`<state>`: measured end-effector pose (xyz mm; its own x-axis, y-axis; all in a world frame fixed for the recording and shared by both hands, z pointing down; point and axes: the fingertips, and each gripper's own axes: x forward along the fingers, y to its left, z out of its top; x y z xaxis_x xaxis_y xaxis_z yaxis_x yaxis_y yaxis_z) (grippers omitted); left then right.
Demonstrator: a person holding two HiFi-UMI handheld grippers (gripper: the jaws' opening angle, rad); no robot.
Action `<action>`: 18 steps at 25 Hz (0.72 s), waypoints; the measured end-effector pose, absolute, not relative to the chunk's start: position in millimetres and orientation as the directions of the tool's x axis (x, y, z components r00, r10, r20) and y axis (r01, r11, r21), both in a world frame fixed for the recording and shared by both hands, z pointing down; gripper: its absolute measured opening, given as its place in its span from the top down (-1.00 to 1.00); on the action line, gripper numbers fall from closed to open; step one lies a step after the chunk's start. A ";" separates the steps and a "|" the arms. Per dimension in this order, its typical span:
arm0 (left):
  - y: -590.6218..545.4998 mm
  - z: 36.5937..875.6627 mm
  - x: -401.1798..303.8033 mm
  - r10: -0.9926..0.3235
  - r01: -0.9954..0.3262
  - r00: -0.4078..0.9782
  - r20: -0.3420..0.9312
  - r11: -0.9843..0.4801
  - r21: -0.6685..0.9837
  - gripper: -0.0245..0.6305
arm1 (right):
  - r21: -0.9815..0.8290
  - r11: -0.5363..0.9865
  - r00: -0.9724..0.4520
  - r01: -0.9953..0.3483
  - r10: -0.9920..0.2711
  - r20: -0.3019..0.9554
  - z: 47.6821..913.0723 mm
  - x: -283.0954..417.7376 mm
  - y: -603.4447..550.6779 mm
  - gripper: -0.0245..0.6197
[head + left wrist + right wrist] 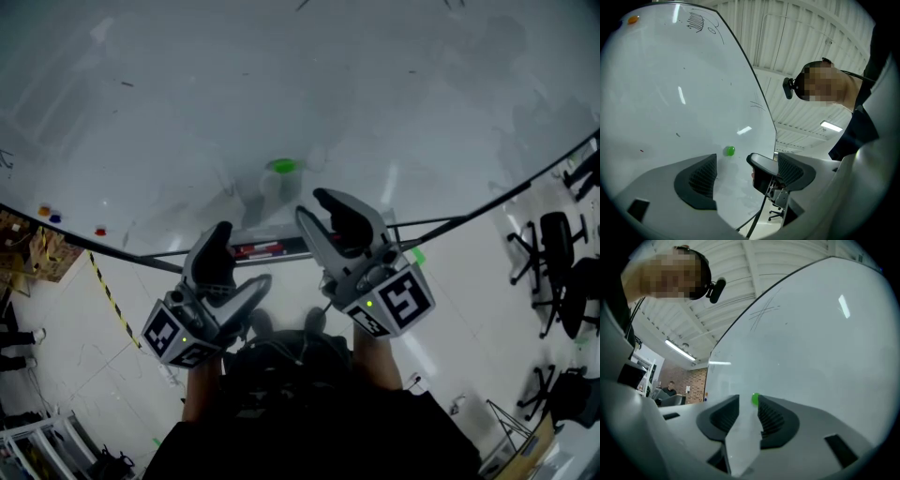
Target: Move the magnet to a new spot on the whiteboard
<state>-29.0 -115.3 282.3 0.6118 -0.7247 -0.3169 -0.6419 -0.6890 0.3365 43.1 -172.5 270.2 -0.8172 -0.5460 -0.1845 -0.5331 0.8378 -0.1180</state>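
A small green magnet (281, 167) sticks to the whiteboard (169, 103), low and near its middle. My right gripper (314, 206) is open just below it, jaws pointed up at it. In the right gripper view the magnet (754, 399) shows just past the tips of the right gripper (747, 401), close to the right-hand tip, not clamped. My left gripper (242, 258) hangs lower and to the left, open and holding nothing. In the left gripper view the magnet (729, 151) lies ahead of the left gripper (745, 161), beside one dark right gripper finger (764, 168).
Orange (43, 210), blue (54, 217) and red (100, 231) magnets cluster at the board's lower left. A red item (258, 249) lies on the tray under the board. Black office chairs (553, 253) stand right. Yellow-black tape (108, 291) marks the floor left.
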 end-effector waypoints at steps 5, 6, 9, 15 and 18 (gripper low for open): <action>-109.3 289.7 -19.1 -0.759 -0.672 0.582 -0.294 -0.651 0.352 -0.31 | 0.013 0.789 -0.785 -0.614 -0.609 -0.112 280.1 52.8 -175.5 0.45; -108.3 292.5 -18.5 -0.767 -0.680 0.575 -0.286 -0.642 0.355 -0.31 | 0.028 0.781 -0.780 -0.624 -0.619 -0.095 284.4 53.6 -176.5 0.45; -104.1 302.4 -18.7 -0.789 -0.699 0.555 -0.263 -0.614 0.368 -0.31 | -0.003 0.799 -0.796 -0.602 -0.600 -0.076 297.5 52.9 -176.2 0.45; -82.4 307.1 -18.0 -0.805 -0.707 0.537 -0.254 -0.593 0.385 -0.31 | -0.394 0.887 -0.902 -0.240 -0.354 -0.246 305.7 56.1 -149.1 0.45; -70.5 302.8 -16.0 -0.788 -0.692 0.553 -0.272 -0.616 0.376 -0.31 | -0.467 0.872 -0.897 -0.145 -0.315 -0.310 301.1 60.4 -134.7 0.45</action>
<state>-16.0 -70.5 302.8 0.5530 -0.7877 -0.2716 -0.6923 -0.6158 0.3762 60.4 -134.7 301.1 -0.8972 -0.3149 -0.3096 -0.1451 0.8723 -0.4670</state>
